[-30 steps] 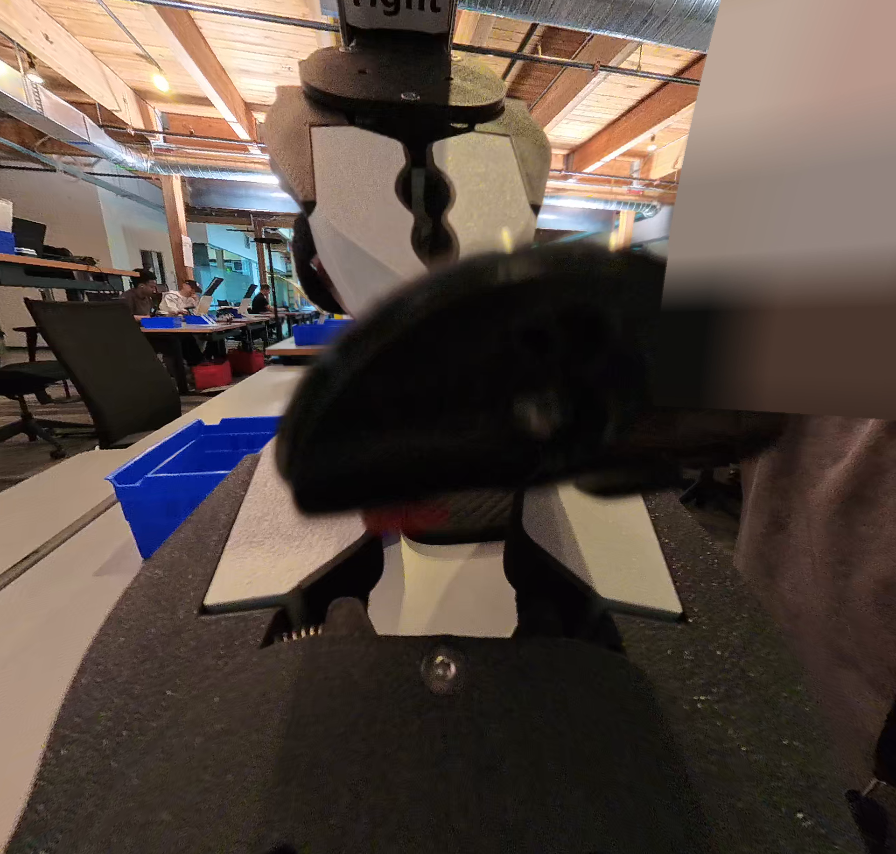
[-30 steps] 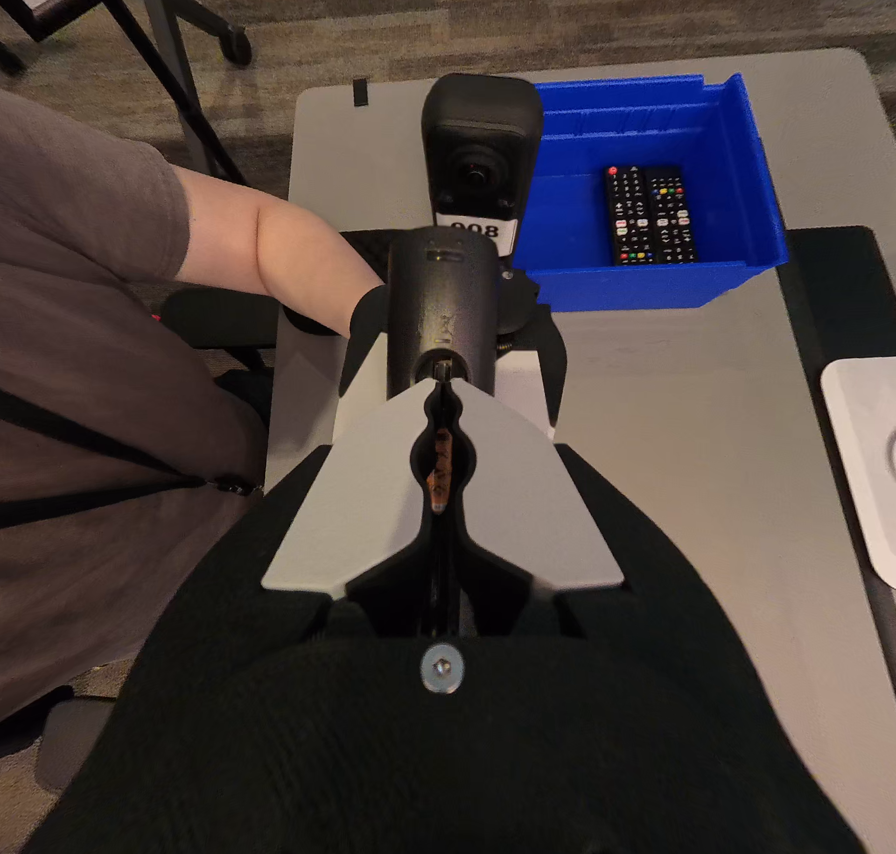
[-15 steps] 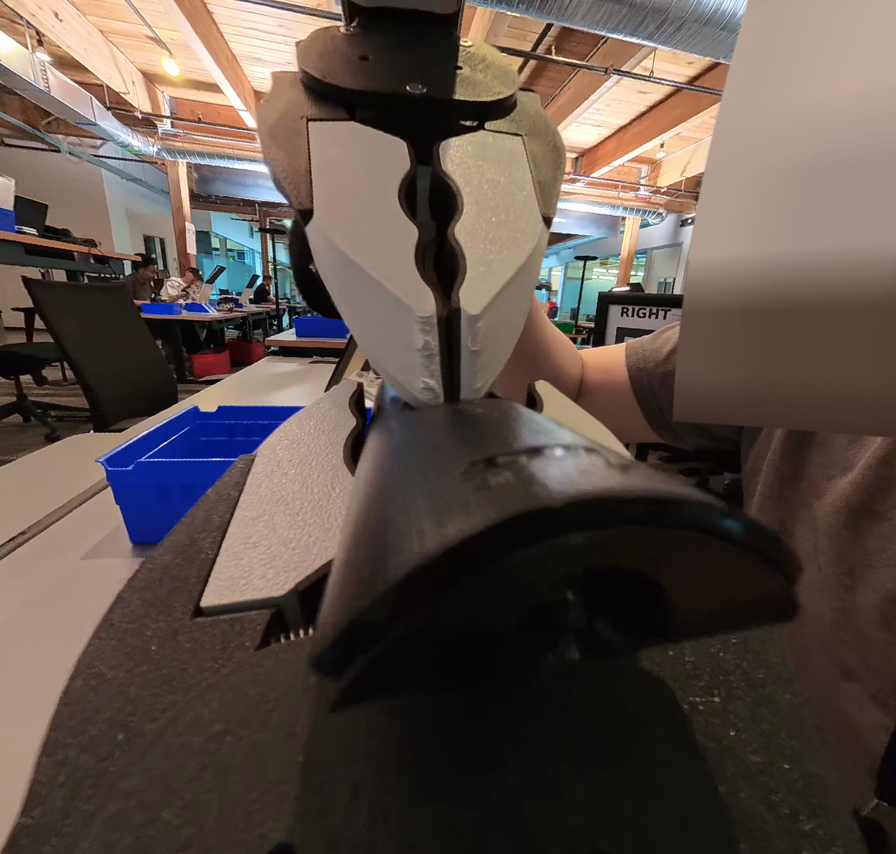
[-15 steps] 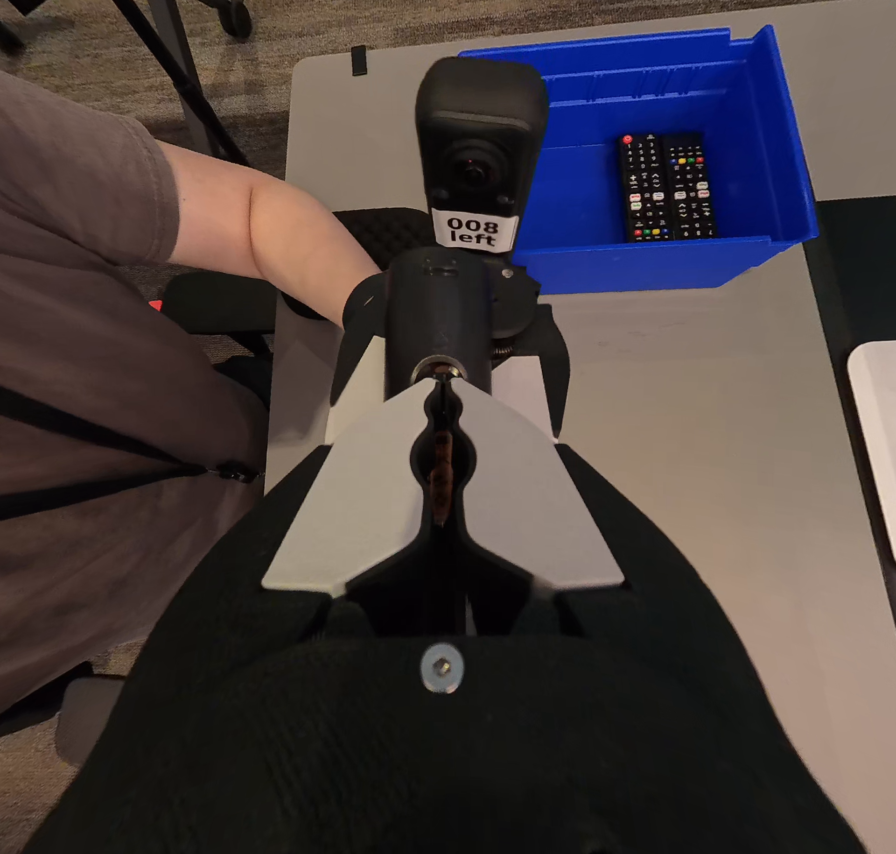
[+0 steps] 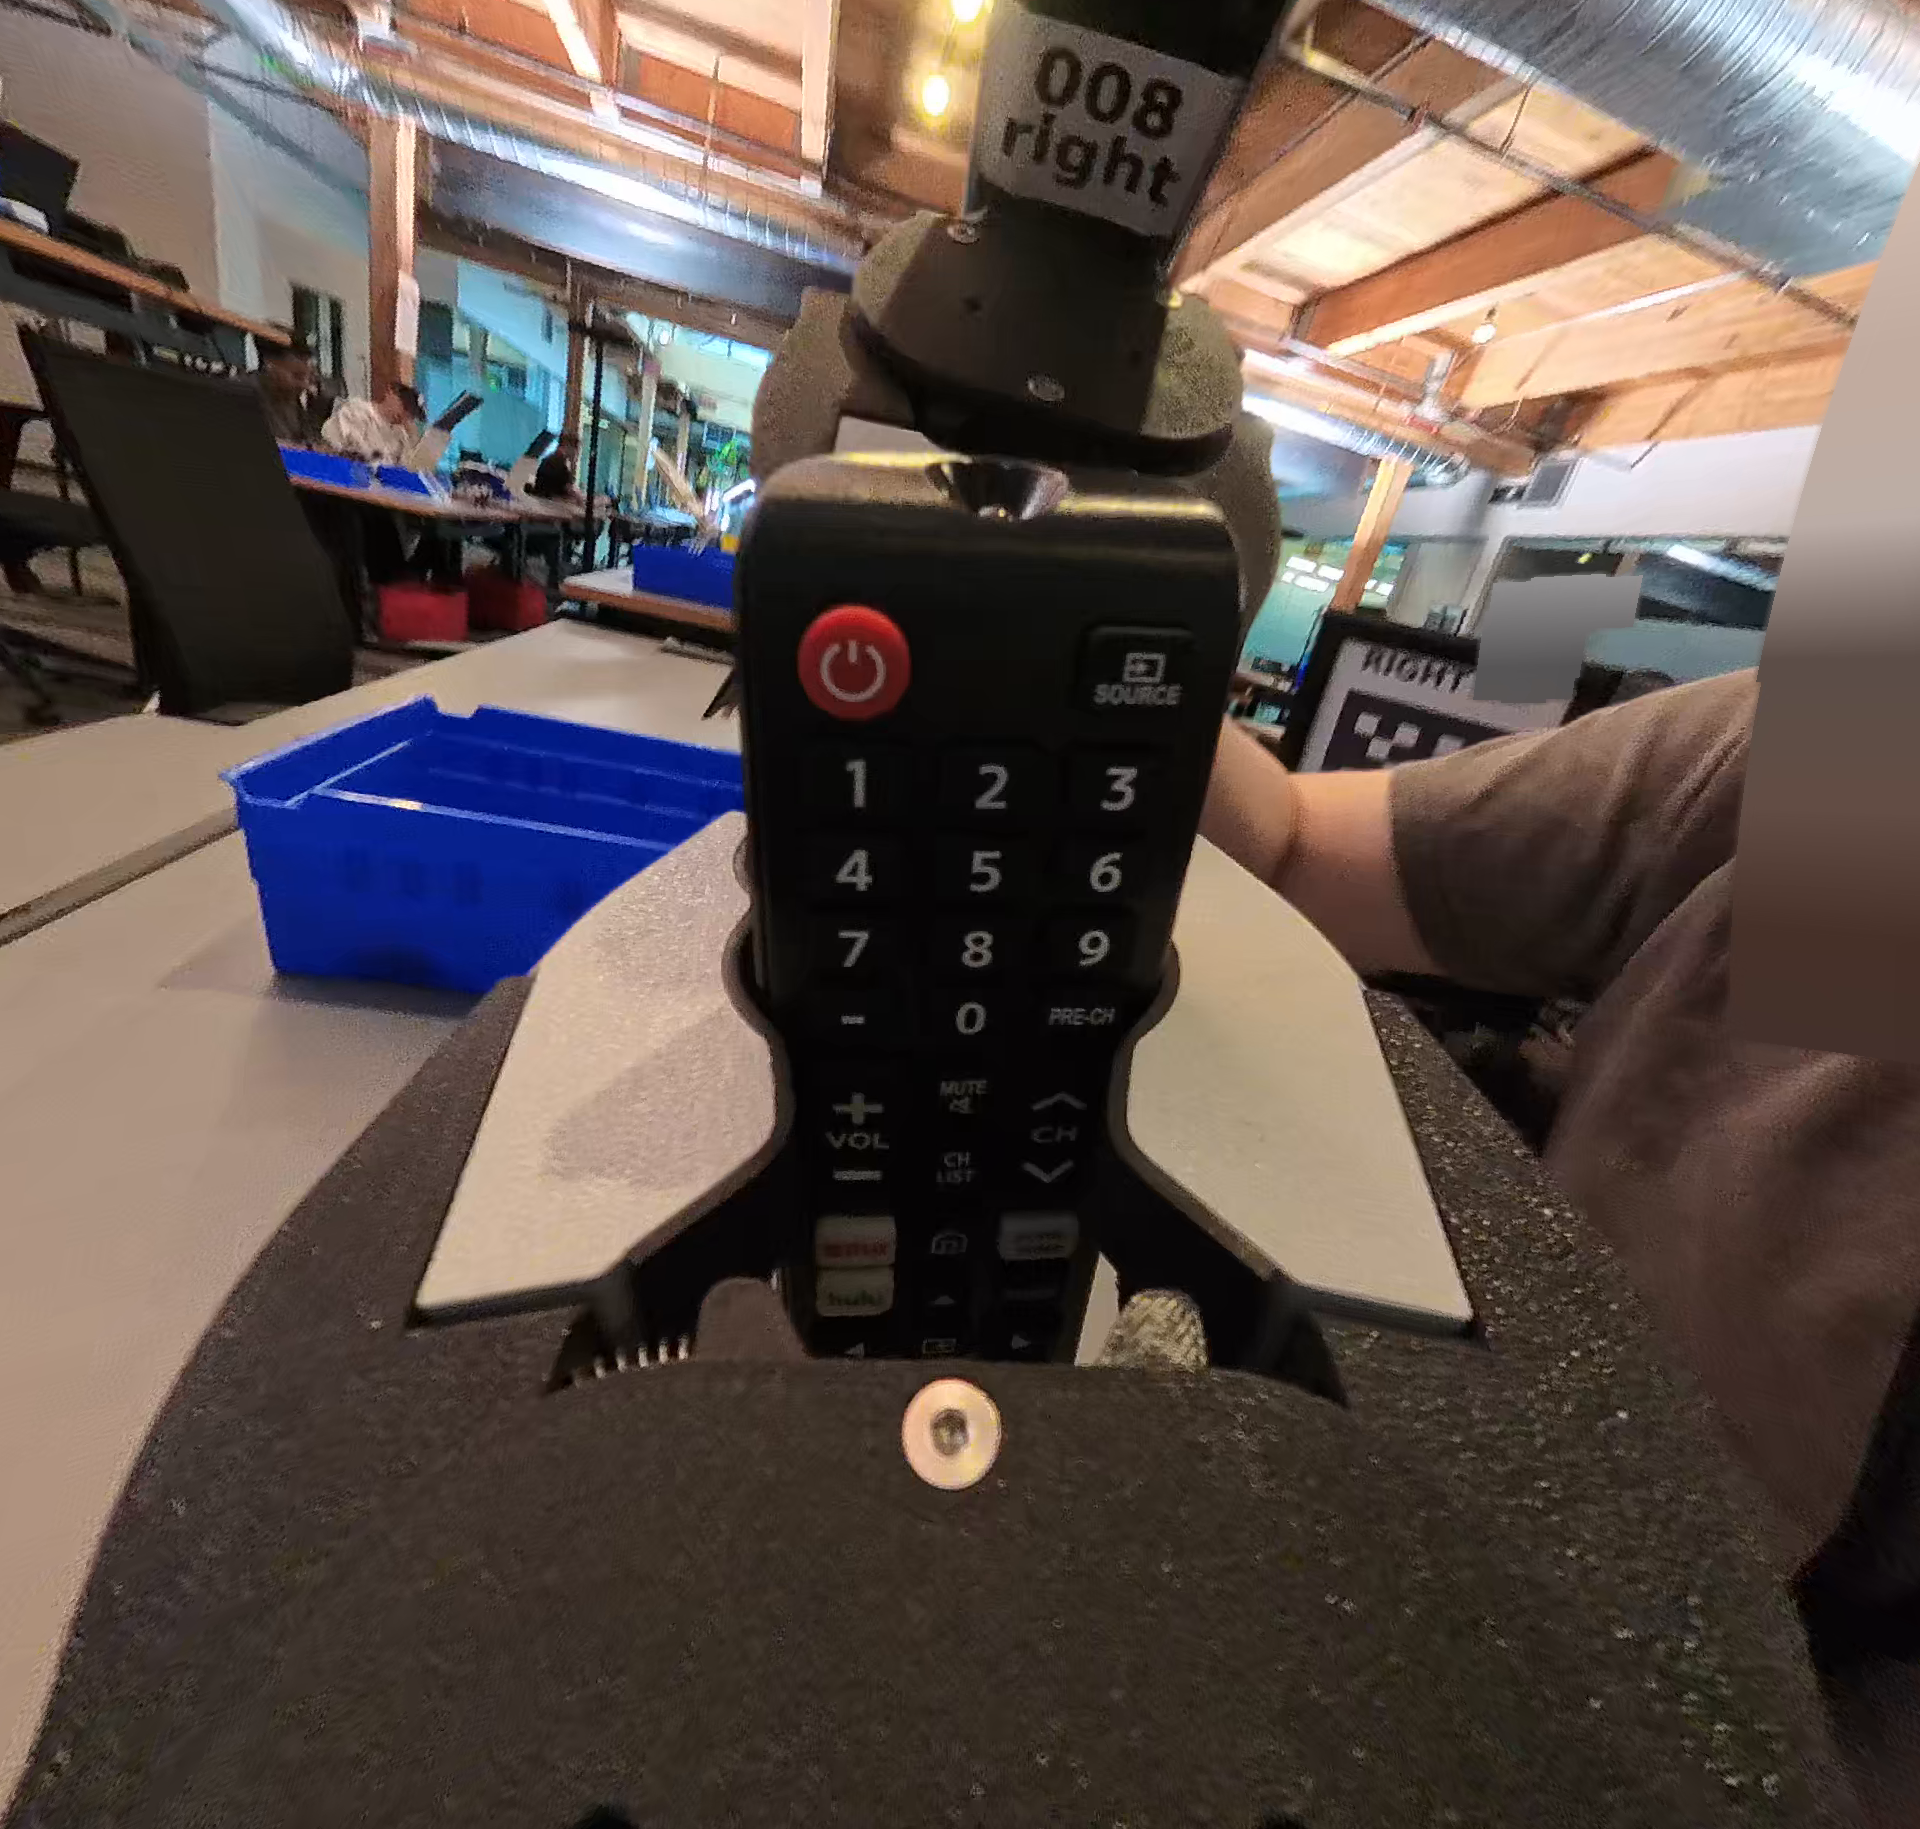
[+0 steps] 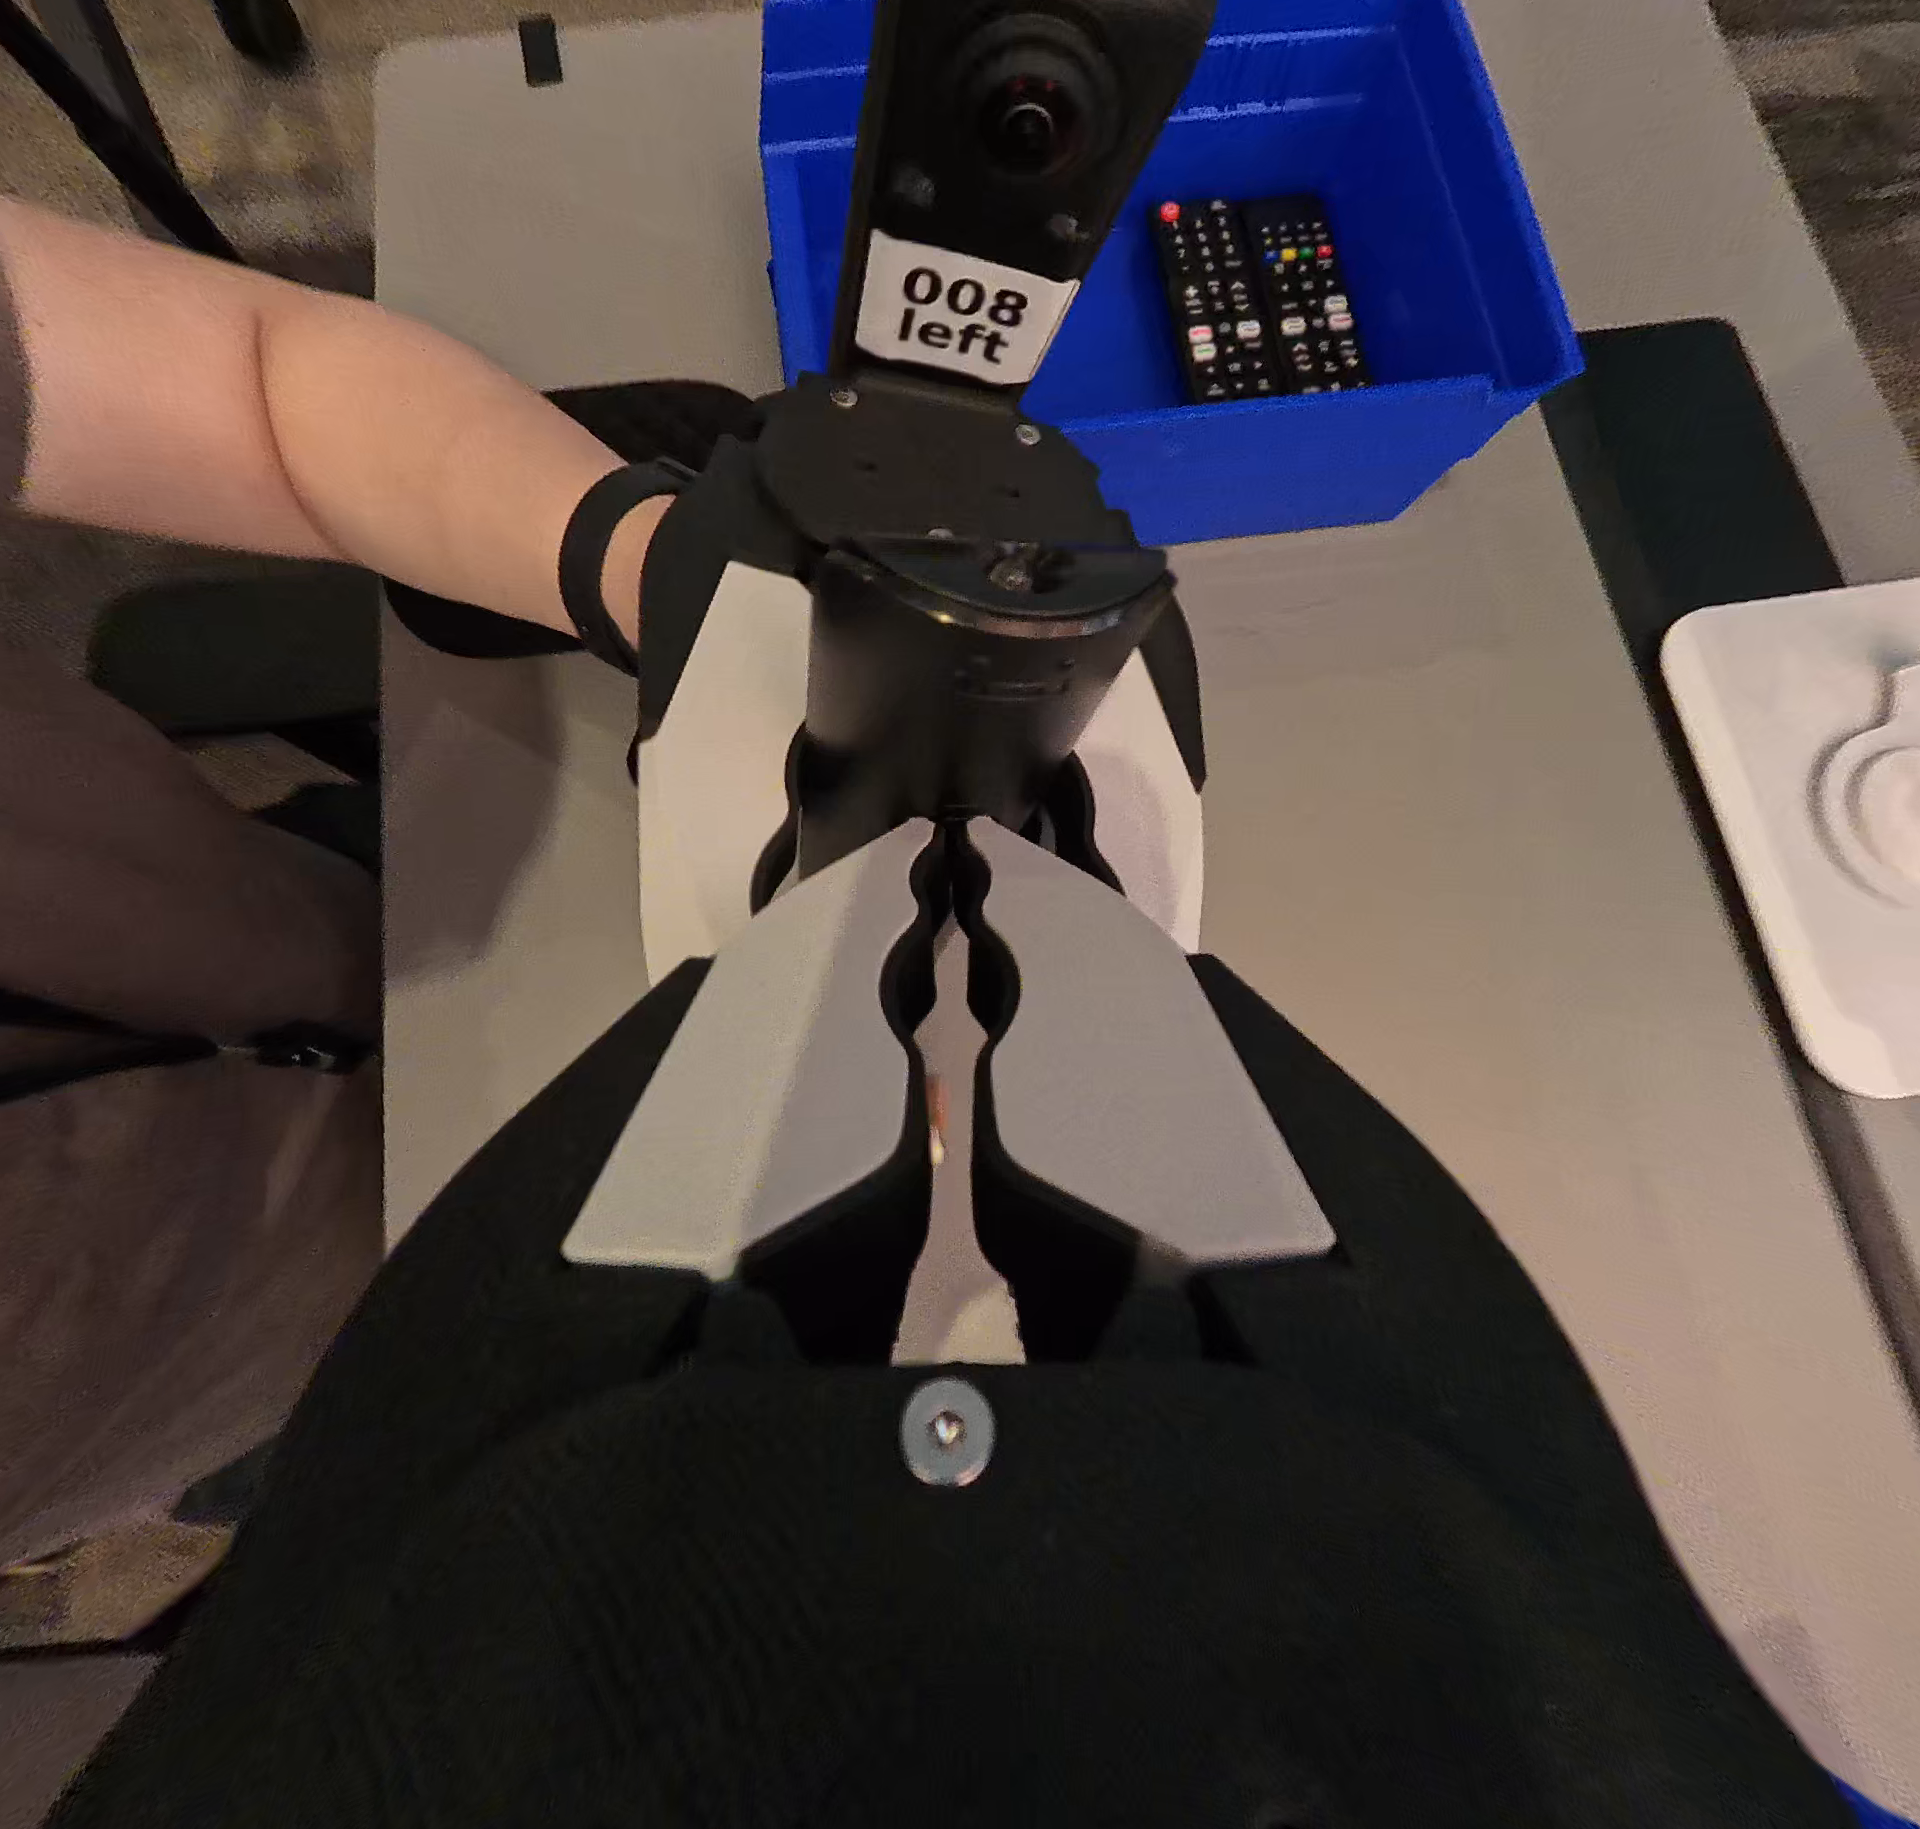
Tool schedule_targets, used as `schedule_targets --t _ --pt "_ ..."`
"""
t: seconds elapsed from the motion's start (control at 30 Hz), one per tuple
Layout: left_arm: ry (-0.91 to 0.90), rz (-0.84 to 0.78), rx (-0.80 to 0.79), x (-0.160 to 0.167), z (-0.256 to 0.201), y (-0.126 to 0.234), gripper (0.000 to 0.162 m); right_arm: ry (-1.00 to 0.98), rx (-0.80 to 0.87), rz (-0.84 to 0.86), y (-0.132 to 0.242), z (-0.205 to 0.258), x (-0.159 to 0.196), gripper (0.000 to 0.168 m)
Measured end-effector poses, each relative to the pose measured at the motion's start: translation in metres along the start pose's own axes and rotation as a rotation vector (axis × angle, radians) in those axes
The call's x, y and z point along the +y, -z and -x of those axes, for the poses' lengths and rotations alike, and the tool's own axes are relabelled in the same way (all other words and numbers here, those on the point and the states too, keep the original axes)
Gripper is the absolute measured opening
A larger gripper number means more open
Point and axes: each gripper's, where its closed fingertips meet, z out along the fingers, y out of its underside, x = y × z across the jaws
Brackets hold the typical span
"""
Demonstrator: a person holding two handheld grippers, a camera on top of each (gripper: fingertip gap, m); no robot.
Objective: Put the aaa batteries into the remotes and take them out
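My left gripper [image 5: 966,844] is shut on a black remote [image 5: 977,906], held upright with its button face toward the left wrist camera. The right gripper's body [image 5: 1018,366] shows just behind the remote's top end. In the right wrist view my right gripper [image 6: 951,834] points down at the remote's dark body [image 6: 935,719], held in the left gripper's white fingers [image 6: 686,740]. Its jaws stand a little apart. A small copper-and-white thing [image 6: 938,1125] shows in the gap. I cannot tell if it is the battery or if it is held.
A blue bin [image 6: 1299,460] stands at the far side of the grey table [image 6: 1403,792], with two more black remotes [image 6: 1210,299] in it; it also shows in the left wrist view [image 5: 416,875]. A white tray [image 6: 1766,844] lies at the right. A person's forearm [image 6: 364,449] is at the left.
The left gripper has turned the remote so its button face now meets the camera. The right gripper's jaws have parted slightly, and the copper battery no longer sits in the round notch.
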Motion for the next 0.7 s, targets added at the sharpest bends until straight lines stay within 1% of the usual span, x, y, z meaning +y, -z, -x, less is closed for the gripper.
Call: schedule_targets --t 0.03,0.1,0.2,0.3,0.47,0.5,0.53,0.57,0.7 --pt "-0.010 0.028 -0.021 0.007 0.005 -0.001 0.066 -0.029 -0.012 -0.017 -0.002 -0.002 0.006 0.000" --pt "0.035 0.068 -0.041 0.019 0.013 -0.003 0.066 -0.081 -0.038 -0.053 -0.006 -0.006 0.017 0.000" --pt "0.123 0.051 -0.048 0.026 0.022 -0.004 0.066 -0.123 -0.073 -0.149 -0.010 -0.012 0.026 0.000" --pt "0.128 0.052 -0.062 0.028 0.026 -0.002 0.066 -0.166 -0.127 -0.239 -0.012 -0.013 0.028 0.001" --pt "0.126 0.019 -0.052 0.023 0.027 0.002 0.066 -0.158 -0.038 -0.268 -0.004 -0.025 0.049 0.001" --pt "0.132 0.007 -0.048 0.020 0.027 0.003 0.066 -0.167 -0.027 -0.284 -0.001 -0.024 0.055 0.006" --pt "0.134 -0.006 -0.040 0.016 0.026 0.003 0.066 -0.185 -0.026 -0.303 0.000 -0.022 0.061 0.024" --pt "0.133 -0.025 -0.025 0.012 0.023 0.004 0.066 -0.204 -0.044 -0.333 -0.001 -0.016 0.065 0.030" --pt "0.119 -0.068 -0.006 -0.002 0.017 0.004 0.066 -0.313 -0.150 -0.556 -0.016 0.007 0.058 0.070"
